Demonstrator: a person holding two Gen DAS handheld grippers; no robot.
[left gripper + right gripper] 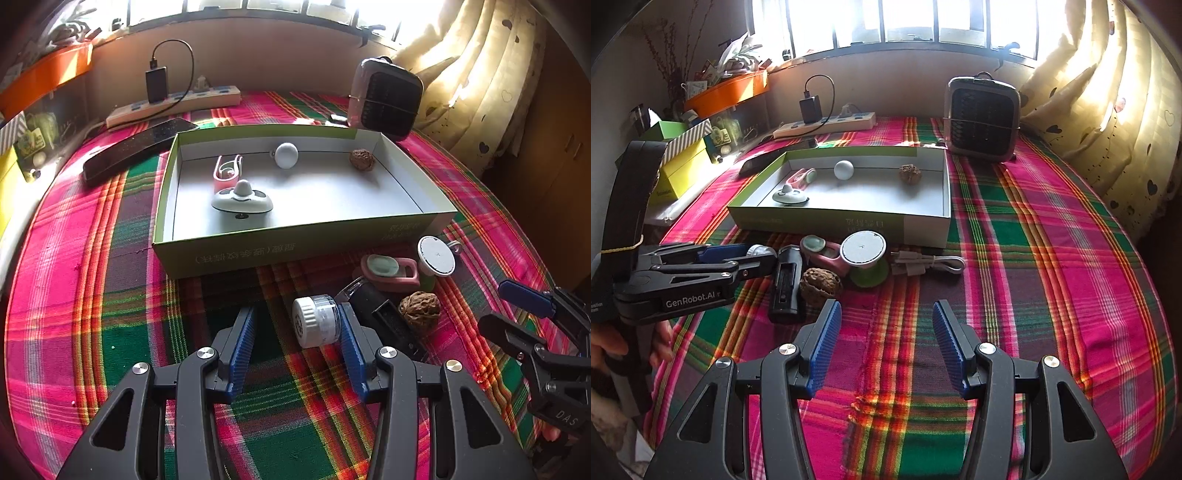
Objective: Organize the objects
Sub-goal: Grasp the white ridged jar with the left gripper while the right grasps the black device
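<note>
Left wrist view: the open box [295, 243] sits in the middle of the frame on the plaid-covered tabletop [110, 295]. It already holds four things: a pink clip [227, 171] and a grey-white spinning-top toy [242, 201] at its left, a white ball [286, 155] at the upper middle and a walnut [362, 159] at the upper right. So the sorting looks partly done. Below the box at the lower right a cluster waits: a small clear jar with a white cap [316, 321], a black oblong device [384, 317], a second walnut [420, 312], a pink holder with a green oval [391, 271] and a round white disc on a green base [436, 256]. The left gripper [297, 325] has its jaws apart; the jar lies on its side between them, hard against the right-hand pad, with a clear gap to the left-hand pad. I judge it bracketed but not yet clamped.

Right wrist view: the same box [838, 221] is at upper centre, with the leftover cluster just below it, plus a white cable [931, 264] to the right of the disc [863, 247]. The right gripper [886, 325] stands with its jaws open and empty over bare cloth at lower centre; the second walnut [820, 282] lies just above and left of its left-hand pad. At the left edge, the left gripper [753, 254] reaches into the cluster.
</note>
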